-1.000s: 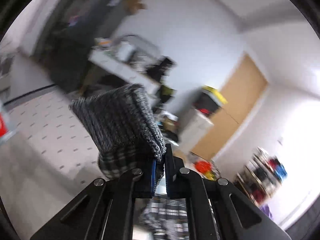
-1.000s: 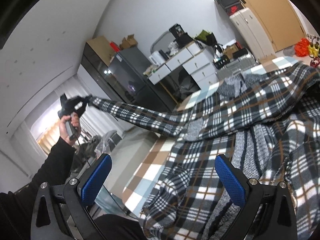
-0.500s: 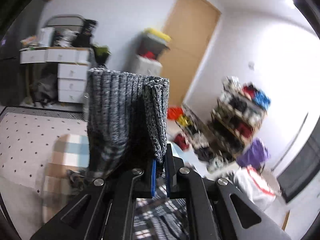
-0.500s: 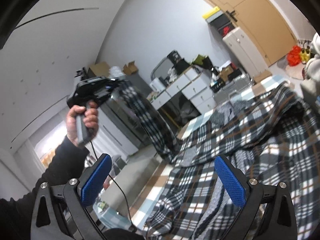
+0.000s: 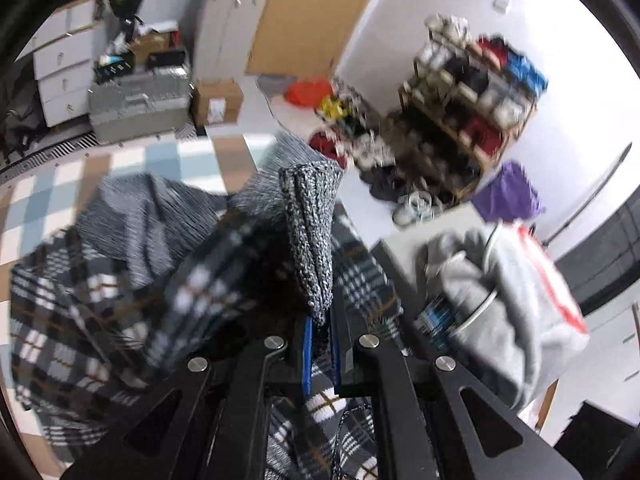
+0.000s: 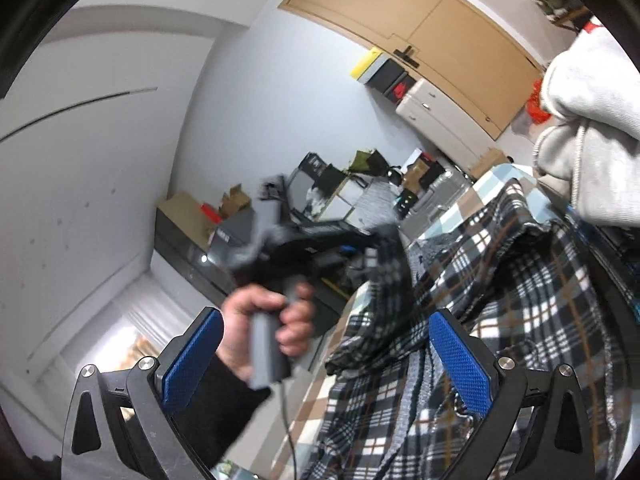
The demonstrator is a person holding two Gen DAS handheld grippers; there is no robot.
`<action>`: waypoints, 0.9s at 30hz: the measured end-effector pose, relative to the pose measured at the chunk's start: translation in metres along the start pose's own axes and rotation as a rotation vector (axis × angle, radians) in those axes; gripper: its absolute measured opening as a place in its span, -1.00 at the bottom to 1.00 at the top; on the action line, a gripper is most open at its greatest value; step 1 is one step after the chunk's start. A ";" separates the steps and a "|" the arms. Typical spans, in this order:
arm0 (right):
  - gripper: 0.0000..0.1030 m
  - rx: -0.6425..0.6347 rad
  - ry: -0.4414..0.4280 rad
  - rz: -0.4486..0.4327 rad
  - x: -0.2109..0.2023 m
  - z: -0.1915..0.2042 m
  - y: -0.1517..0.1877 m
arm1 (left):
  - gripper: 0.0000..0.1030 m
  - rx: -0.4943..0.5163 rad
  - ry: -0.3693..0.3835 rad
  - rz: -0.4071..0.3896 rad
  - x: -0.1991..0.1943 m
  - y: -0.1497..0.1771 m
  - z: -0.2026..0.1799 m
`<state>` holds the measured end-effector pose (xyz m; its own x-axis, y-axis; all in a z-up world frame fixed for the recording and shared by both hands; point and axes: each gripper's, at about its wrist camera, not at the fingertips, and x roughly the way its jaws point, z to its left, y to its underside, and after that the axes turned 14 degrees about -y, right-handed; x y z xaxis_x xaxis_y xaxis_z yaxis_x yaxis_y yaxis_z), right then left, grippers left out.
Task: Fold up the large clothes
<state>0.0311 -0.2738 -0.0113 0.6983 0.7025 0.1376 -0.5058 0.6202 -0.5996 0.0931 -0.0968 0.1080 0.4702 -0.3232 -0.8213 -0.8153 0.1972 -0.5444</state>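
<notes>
A black, white and brown plaid garment with grey knit trim lies spread over a checked cloth. My left gripper is shut on its grey knit sleeve cuff, which stands up from between the blue pads. In the right wrist view the same garment covers the surface. A hand holds the left gripper over its near edge, the sleeve hanging from it. My right gripper stands open with wide blue pads and nothing between them.
A grey hooded sweatshirt lies heaped at the right, also seen in the right wrist view. Behind stand a cluttered shelf, white drawers, a grey case, cardboard boxes and a wooden door.
The left gripper has swung across the room with the sleeve cuff, tipping down over the garment. In the right wrist view the hand holding it has come much closer to the middle.
</notes>
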 end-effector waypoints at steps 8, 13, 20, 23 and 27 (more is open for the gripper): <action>1.00 0.023 -0.038 0.025 -0.004 -0.002 -0.004 | -0.96 0.168 -0.017 0.204 0.033 0.023 -0.040; 1.00 -0.006 -0.020 0.052 0.001 0.004 0.000 | -0.90 0.149 0.087 0.221 -0.001 0.021 -0.019; 1.00 0.008 -0.009 0.075 0.007 0.004 0.005 | 0.47 0.113 0.076 0.045 -0.072 0.031 0.058; 1.00 0.006 0.005 0.083 0.010 0.004 0.008 | 0.47 0.049 -0.014 0.044 -0.064 0.034 0.092; 1.00 0.002 0.042 0.107 0.017 0.001 0.011 | 0.47 -0.024 -0.108 0.130 -0.036 0.052 0.132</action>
<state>0.0370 -0.2552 -0.0150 0.6607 0.7496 0.0393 -0.5800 0.5430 -0.6072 0.0784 0.0477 0.0863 0.3924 -0.1945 -0.8990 -0.8791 0.2083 -0.4288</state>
